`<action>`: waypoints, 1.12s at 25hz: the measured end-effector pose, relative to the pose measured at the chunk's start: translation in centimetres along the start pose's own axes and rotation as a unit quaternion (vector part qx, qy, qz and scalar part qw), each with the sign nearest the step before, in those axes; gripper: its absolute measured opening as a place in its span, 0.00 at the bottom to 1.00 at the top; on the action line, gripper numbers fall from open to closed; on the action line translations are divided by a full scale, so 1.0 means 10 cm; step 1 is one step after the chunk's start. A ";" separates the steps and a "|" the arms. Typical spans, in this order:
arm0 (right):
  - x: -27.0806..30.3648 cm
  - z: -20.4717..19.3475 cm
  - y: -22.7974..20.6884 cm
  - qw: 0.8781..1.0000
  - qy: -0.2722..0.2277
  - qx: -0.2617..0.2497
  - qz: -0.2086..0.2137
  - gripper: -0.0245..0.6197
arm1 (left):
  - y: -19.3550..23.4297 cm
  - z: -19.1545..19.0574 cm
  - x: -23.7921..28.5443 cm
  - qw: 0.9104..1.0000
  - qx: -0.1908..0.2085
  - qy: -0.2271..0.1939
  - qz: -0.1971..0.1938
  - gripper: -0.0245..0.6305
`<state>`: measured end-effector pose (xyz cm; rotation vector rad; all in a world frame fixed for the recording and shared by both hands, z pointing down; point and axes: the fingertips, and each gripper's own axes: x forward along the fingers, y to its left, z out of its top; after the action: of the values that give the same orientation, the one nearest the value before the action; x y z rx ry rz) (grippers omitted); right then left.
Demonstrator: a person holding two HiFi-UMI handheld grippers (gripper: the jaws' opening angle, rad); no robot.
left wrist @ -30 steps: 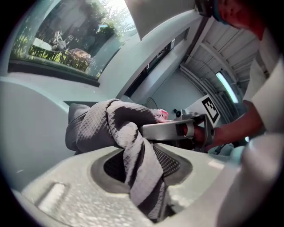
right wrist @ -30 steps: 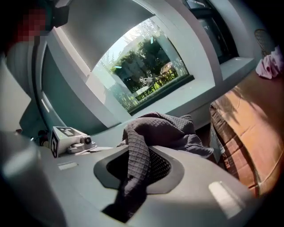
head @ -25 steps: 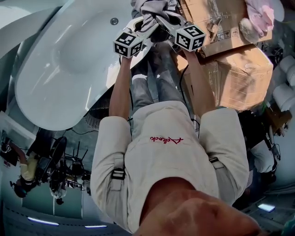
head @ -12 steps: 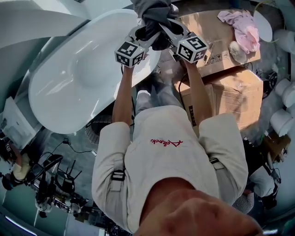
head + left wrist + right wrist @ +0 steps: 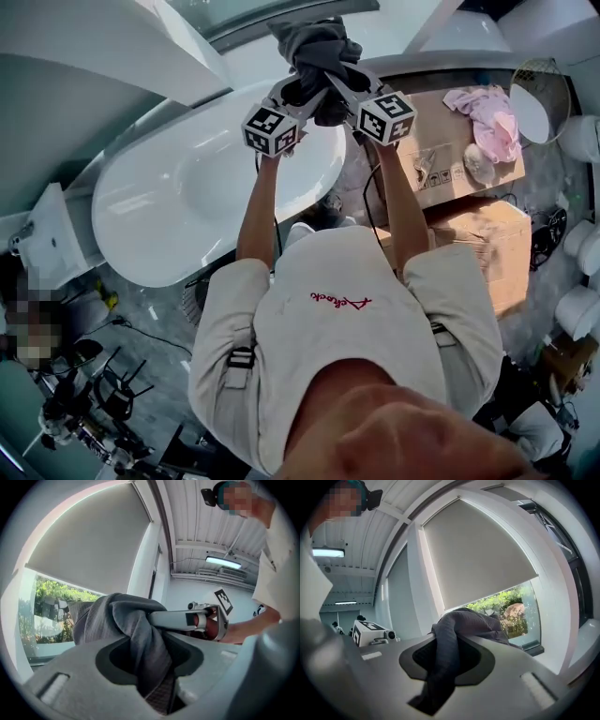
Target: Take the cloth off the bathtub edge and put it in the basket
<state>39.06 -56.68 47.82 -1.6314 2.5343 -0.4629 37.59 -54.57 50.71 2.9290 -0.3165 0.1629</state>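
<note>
On your left the bathtub [image 5: 187, 202] lies open to pass over. On your right stacked cardboard boxes [image 5: 473, 239] fill the floor, a pink cloth [image 5: 483, 117] heaped on the upper one. Ahead stands a wall [image 5: 401, 597] with a window [image 5: 525, 618].

The cloth [image 5: 319, 47] is dark grey with a fine woven grid. The left tool [image 5: 302, 86] and right tool [image 5: 336, 82] are pale grey, each with black-and-white square markers. The bathtub [image 5: 187, 206] is glossy white. The cardboard boxes [image 5: 478, 234] are brown, the crumpled fabric [image 5: 487, 112] pink. The person's shirt [image 5: 347, 337] is beige with red script.
</note>
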 end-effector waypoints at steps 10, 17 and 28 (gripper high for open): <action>0.19 0.43 0.33 0.999 -0.011 -0.036 0.037 0.16 | 0.11 0.48 -0.27 0.999 0.030 -0.025 0.034 0.29; 0.29 0.27 0.60 0.996 0.004 -0.034 0.081 0.16 | 0.13 0.37 -0.56 0.996 0.018 -0.028 0.078 0.29; 0.82 0.04 1.98 0.971 0.029 -0.049 0.233 0.16 | 0.32 0.36 -1.98 0.972 0.023 -0.051 0.229 0.29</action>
<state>18.33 -56.60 42.16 -0.9971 2.8967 -0.3429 17.95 -54.35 45.16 2.8618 -1.0141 0.0816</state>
